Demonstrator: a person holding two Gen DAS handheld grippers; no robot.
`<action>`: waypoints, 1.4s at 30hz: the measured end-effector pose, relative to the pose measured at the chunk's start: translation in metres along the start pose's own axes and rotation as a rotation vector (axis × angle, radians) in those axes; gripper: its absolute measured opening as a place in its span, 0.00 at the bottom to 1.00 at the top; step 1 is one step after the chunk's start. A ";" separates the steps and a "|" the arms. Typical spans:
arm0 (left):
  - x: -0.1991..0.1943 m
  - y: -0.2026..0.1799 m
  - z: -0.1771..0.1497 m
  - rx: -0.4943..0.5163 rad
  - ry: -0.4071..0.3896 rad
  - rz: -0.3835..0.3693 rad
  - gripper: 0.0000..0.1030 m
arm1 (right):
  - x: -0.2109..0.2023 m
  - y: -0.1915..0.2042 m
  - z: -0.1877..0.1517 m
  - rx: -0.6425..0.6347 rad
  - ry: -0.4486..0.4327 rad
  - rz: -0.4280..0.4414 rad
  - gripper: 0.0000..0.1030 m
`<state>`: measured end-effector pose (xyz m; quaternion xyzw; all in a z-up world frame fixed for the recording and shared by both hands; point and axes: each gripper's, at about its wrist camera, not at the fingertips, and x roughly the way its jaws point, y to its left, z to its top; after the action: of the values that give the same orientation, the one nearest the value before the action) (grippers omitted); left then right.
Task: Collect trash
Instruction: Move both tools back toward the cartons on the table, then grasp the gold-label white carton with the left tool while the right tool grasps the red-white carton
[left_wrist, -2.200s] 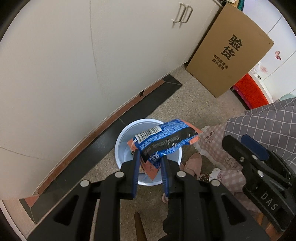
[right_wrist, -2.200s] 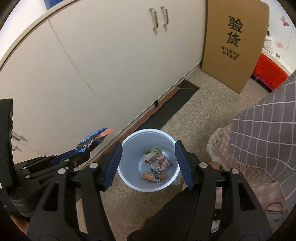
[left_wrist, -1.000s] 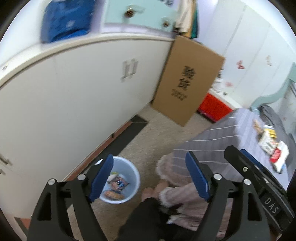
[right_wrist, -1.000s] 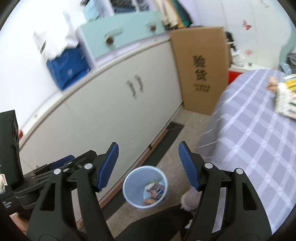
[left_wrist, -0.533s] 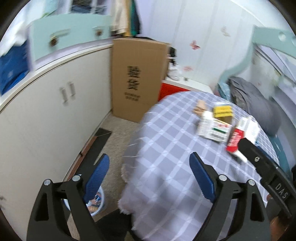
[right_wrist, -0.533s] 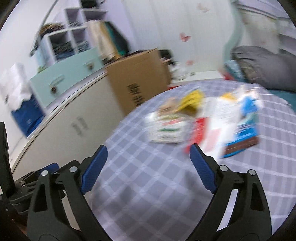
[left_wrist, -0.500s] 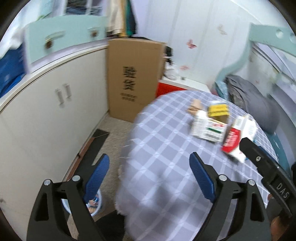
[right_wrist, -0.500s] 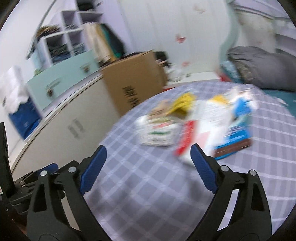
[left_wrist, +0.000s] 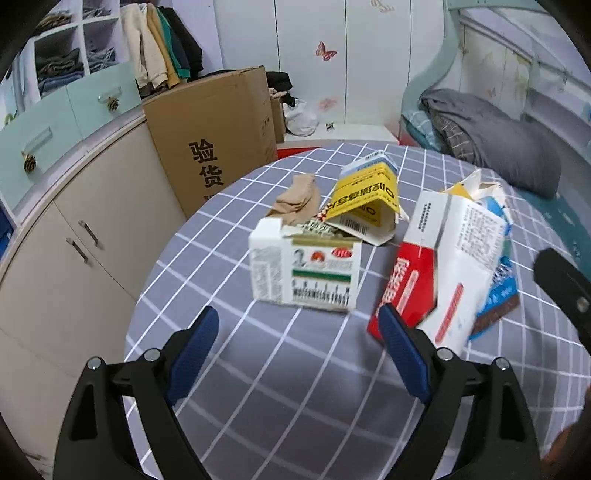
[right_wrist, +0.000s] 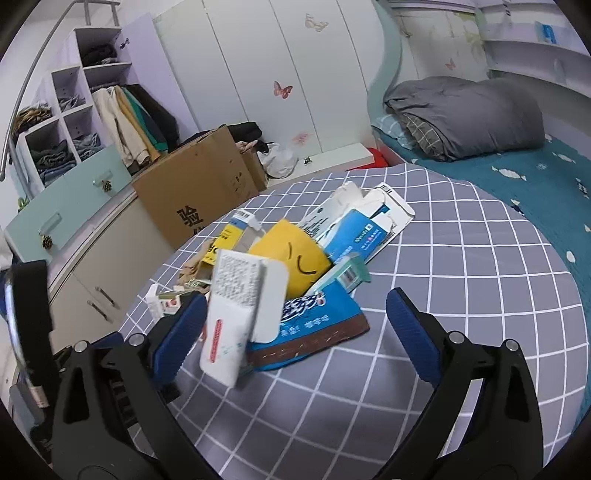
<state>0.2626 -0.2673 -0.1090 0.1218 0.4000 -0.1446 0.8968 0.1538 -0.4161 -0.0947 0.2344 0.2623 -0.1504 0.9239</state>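
The left gripper (left_wrist: 297, 343) hangs over the grey checked tablecloth (left_wrist: 295, 387) with its blue-padded jaws spread wide and nothing between them; they opened a little further within the last second. Just beyond its tips stands a white carton (left_wrist: 304, 266) with a green stripe and a barcode, its print too blurred to read. To the right of that lies a red and white box (left_wrist: 436, 269), and behind it a yellow box (left_wrist: 364, 201) whose writing is upside down and cannot be made out. The right gripper (right_wrist: 297, 326) has just been opening too and grips nothing; a white box (right_wrist: 240, 314) leans in front of its left pad and a blue wrapper (right_wrist: 314, 325) lies between the jaws on the cloth, with a yellow smiley-faced piece (right_wrist: 295, 258) behind. The cardboard box (left_wrist: 214, 136) by the cabinets reads 验货.
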 end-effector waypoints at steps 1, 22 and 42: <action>0.003 -0.003 0.002 0.005 0.005 0.004 0.84 | 0.002 -0.001 0.002 0.000 0.001 0.000 0.92; 0.004 0.029 0.008 -0.061 -0.034 -0.062 0.02 | 0.037 0.046 0.013 -0.123 0.064 0.010 0.93; -0.025 0.090 -0.022 -0.151 -0.055 -0.170 0.01 | 0.037 0.093 -0.007 -0.326 0.044 -0.096 0.42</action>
<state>0.2639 -0.1726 -0.0956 0.0156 0.3940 -0.1926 0.8985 0.2186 -0.3396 -0.0877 0.0720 0.3140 -0.1446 0.9356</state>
